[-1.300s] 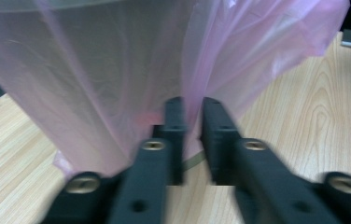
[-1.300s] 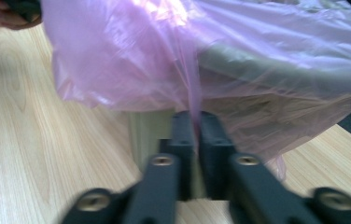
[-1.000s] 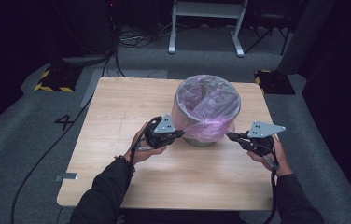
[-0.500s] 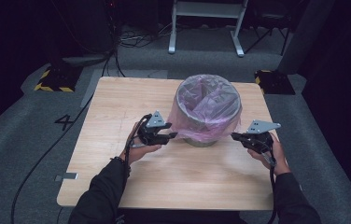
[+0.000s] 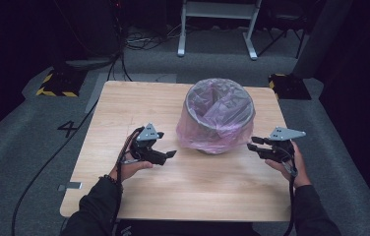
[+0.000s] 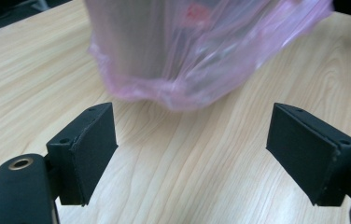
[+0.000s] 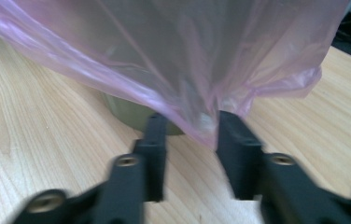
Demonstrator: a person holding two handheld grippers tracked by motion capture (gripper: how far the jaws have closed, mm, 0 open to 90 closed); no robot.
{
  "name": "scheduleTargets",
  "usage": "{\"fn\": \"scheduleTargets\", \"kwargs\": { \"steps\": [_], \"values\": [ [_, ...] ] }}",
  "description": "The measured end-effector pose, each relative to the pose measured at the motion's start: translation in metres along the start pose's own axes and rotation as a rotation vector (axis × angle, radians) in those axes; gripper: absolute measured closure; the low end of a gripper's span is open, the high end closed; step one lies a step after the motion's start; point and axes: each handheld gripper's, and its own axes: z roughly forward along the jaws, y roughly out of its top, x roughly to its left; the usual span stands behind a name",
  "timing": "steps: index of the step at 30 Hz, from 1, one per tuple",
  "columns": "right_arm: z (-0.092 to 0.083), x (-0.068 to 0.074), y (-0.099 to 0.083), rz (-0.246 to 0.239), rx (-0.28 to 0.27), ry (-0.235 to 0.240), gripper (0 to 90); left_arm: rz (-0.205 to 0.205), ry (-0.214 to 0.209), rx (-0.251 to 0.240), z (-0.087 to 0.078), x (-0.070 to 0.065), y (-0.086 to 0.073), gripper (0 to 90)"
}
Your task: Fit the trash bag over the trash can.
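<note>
A grey round bin (image 5: 218, 98) lined with a pink plastic bag (image 5: 198, 135) stands mid-table; the bag's edge is folded down over the rim. My left gripper (image 5: 171, 156) rests to the bin's left, apart from it. Its jaws have just been opening and stand wide in the left gripper view (image 6: 192, 154), with only bare table between them and the bag (image 6: 187, 46) ahead. My right gripper (image 5: 252, 145) sits at the bin's right side. Its jaws (image 7: 190, 135) have just been opening too; the bag's hem (image 7: 201, 119) hangs loose at their tips, above the bin's base (image 7: 127, 114).
The wooden table (image 5: 138, 108) has bare room all around the bin. On the floor behind are a white metal stand (image 5: 217, 29), two yellow-and-black striped blocks (image 5: 55, 83) (image 5: 289, 86) and cables. A "4" (image 5: 69, 129) marks the floor at the left.
Both grippers were shut on the bag's edge at the bin's sides. Both have opened and let it go; the left one drew away to the left, and the hem now hangs down.
</note>
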Motion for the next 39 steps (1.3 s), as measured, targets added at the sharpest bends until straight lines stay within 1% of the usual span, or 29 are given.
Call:
{"fn": "scheduleTargets", "kwargs": {
  "steps": [2, 4, 6, 10, 13, 15, 17, 19, 21, 24, 26, 28, 34, 37, 39],
  "values": [
    [-0.003, -0.001, -0.002, 0.019, -0.011, -0.001, 47.6, -0.008, 0.013, 0.018, 0.0, 0.0, -0.005, 15.5],
    [-0.01, -0.004, -0.004, 0.053, -0.037, 0.003, 39.9, -0.009, 0.029, 0.038, 0.001, -0.002, -0.012, 15.5],
    [-0.017, -0.005, -0.004, 0.063, -0.062, -0.001, 36.2, -0.006, 0.033, 0.063, 0.003, -0.003, -0.018, 15.6],
    [-0.028, -0.006, 0.0, 0.071, -0.091, -0.017, 30.1, 0.001, 0.042, 0.099, 0.007, -0.007, -0.025, 15.7],
    [-0.037, -0.006, 0.005, 0.076, -0.12, -0.028, 26.8, 0.01, 0.035, 0.119, 0.009, -0.011, -0.029, 15.9],
    [-0.043, -0.006, 0.01, 0.079, -0.146, -0.021, 24.1, 0.015, 0.033, 0.138, 0.011, -0.014, -0.032, 15.9],
    [-0.05, -0.005, 0.018, 0.073, -0.166, -0.018, 23.7, 0.017, 0.015, 0.153, 0.012, -0.016, -0.035, 15.9],
    [-0.056, -0.003, 0.027, 0.064, -0.19, -0.015, 23.3, 0.02, 0.01, 0.161, 0.012, -0.018, -0.038, 16.1],
    [-0.061, -0.001, 0.036, 0.05, -0.201, -0.026, 23.2, 0.018, 0.008, 0.165, 0.012, -0.019, -0.041, 16.1],
    [-0.065, 0.001, 0.049, 0.038, -0.217, -0.033, 23.0, 0.022, 0.009, 0.184, 0.013, -0.021, -0.046, 16.1],
    [-0.065, 0.002, 0.055, 0.03, -0.219, -0.037, 23.0, 0.02, -0.001, 0.188, 0.013, -0.022, -0.049, 16.1],
    [-0.064, 0.003, 0.06, 0.023, -0.219, -0.036, 23.1, 0.024, -0.001, 0.194, 0.013, -0.022, -0.051, 16.1],
    [-0.059, 0.005, 0.072, 0.005, -0.221, -0.045, 23.7, 0.011, -0.009, 0.199, 0.012, -0.023, -0.056, 16.1],
    [-0.056, 0.006, 0.078, 0.007, -0.22, -0.043, 23.8, 0.013, -0.014, 0.208, 0.013, -0.023, -0.058, 16.1],
    [-0.055, 0.005, 0.082, -0.004, -0.222, -0.049, 23.9, 0.017, -0.017, 0.216, 0.014, -0.024, -0.059, 16.1]
  ]
}}
